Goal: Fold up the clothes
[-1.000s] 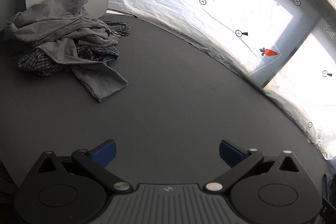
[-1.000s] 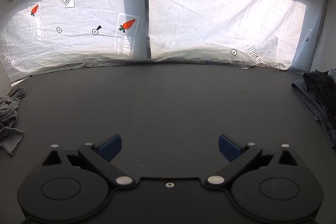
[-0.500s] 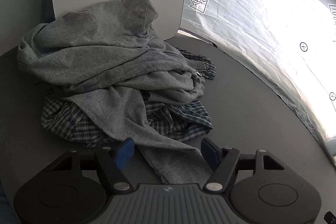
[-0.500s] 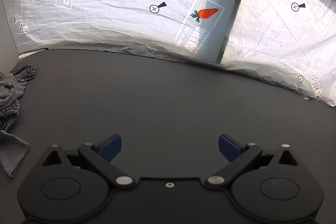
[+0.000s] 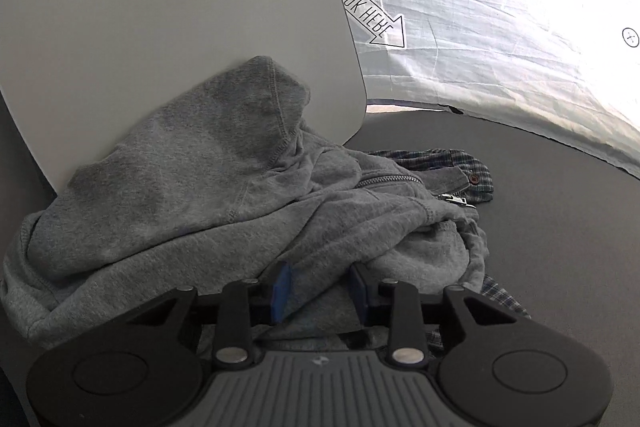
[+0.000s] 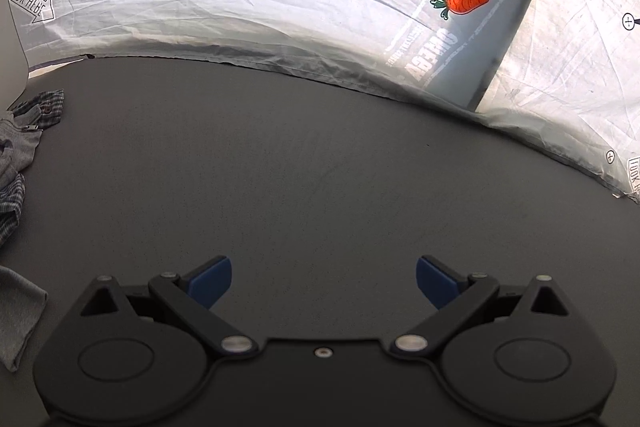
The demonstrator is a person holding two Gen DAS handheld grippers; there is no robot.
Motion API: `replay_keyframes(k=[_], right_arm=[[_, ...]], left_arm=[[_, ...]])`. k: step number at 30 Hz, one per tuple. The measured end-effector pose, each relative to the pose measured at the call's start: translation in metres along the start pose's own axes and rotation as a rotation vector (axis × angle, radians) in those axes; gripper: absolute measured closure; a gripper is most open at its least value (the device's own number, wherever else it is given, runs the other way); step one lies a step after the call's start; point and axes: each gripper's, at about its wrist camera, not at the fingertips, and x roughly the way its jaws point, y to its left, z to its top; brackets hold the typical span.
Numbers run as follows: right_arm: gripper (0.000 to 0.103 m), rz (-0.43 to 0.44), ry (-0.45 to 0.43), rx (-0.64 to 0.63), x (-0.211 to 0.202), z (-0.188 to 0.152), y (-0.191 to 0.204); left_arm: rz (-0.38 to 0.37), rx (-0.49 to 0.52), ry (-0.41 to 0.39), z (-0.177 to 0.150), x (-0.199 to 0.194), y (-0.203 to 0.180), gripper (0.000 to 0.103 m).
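Observation:
A crumpled grey zip hoodie (image 5: 200,167) lies piled on a blue plaid shirt (image 5: 452,159) on the dark table (image 5: 540,227). My left gripper (image 5: 319,269) is pushed into the near side of the pile. Its jaws are closing, and a fold of the grey hoodie stands in the narrow gap between the blue pads. My right gripper (image 6: 323,267) hovers wide open over bare table (image 6: 320,167), with nothing between its fingers. At the left edge of the right wrist view I see part of the hoodie (image 6: 16,147), the plaid shirt (image 6: 40,107) and a grey sleeve end (image 6: 18,319).
A white board (image 5: 160,7) stands upright right behind the clothes pile. A bright printed plastic sheet (image 6: 280,7) with arrows and carrots runs along the table's far edge. A grey post (image 6: 508,7) rises behind the sheet at the right.
The left gripper has swung from bare table to the pile, pushed into the grey hoodie, and its jaws have narrowed from wide open. The right gripper moved left and lower, staying open.

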Motion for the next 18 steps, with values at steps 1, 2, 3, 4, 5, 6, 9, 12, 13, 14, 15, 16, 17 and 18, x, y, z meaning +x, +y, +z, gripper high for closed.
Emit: replay_keyframes(k=[1,2,3,4,5,6,9,12,13,14,15,16,17,18], right_arm=[[0.003,-0.002,0.006,0.002,0.002,0.000,0.000],[0.003,-0.005,0.012,0.004,0.005,0.000,0.000],[0.003,-0.007,0.017,0.007,0.007,0.001,0.000],[0.003,-0.009,0.021,0.012,0.009,0.001,-0.001],[0.003,-0.010,0.024,0.016,0.010,0.002,-0.001],[0.003,-0.011,0.025,0.019,0.010,0.002,-0.002],[0.003,-0.009,0.024,0.025,0.013,0.005,-0.004],[0.003,-0.002,0.024,0.040,0.013,0.005,-0.007],[0.003,0.001,0.022,0.047,0.012,0.005,-0.009],[0.003,0.003,0.019,0.054,0.011,0.006,-0.011],[0.003,0.006,0.016,0.062,0.009,0.006,-0.013],[0.003,0.006,0.009,0.072,0.007,0.006,-0.016],[0.003,0.007,0.002,0.082,0.004,0.005,-0.019],[0.003,0.008,-0.004,0.093,0.001,0.005,-0.023]], left_arm=[[-0.004,0.023,-0.010,0.000,0.002,-0.001,0.067],[-0.008,0.046,-0.019,0.000,0.003,-0.002,0.065],[-0.010,0.068,-0.028,-0.001,0.004,-0.003,0.064],[-0.011,0.092,-0.036,-0.001,0.005,-0.003,0.063],[-0.008,0.122,-0.045,-0.001,0.006,-0.005,0.061],[-0.005,0.149,-0.055,-0.002,0.006,-0.006,0.060],[-0.017,0.143,-0.092,-0.003,0.008,-0.005,0.063],[-0.038,0.075,-0.115,0.000,0.006,-0.003,0.089],[-0.031,0.063,-0.121,0.002,0.002,-0.004,0.093],[-0.031,0.048,-0.129,0.004,-0.002,-0.005,0.095],[-0.059,0.017,-0.143,0.006,-0.012,-0.005,0.095],[-0.094,-0.003,-0.150,0.008,-0.021,-0.007,0.096],[-0.142,-0.018,-0.167,0.011,-0.036,-0.011,0.096],[-0.189,-0.009,-0.189,0.012,-0.053,-0.018,0.096]])
